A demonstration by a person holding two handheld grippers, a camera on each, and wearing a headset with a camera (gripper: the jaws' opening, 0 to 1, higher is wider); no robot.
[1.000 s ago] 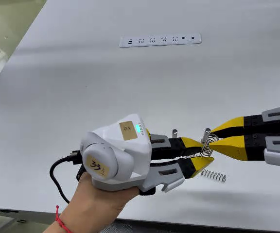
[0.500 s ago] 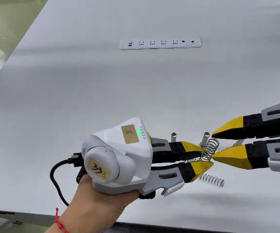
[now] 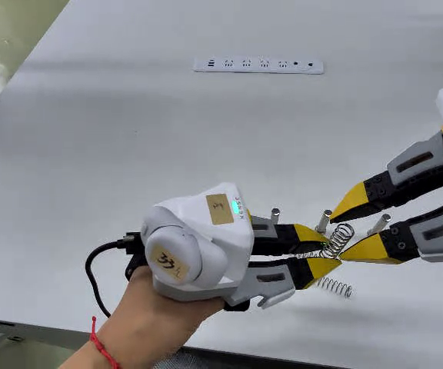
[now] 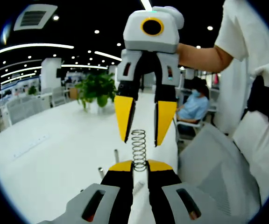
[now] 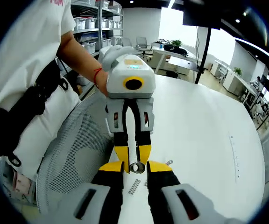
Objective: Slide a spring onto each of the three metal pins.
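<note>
Head looks down — gripper views oppose, sharing spring.

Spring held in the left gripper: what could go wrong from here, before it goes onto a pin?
The thin coiled steel spring is pinched at one end only by the left gripper, and the right gripper is open around it, so it may tilt or spring away. The small upright metal pins stand close together; a jaw could knock one.

A label on the left gripper reads "33".
</note>
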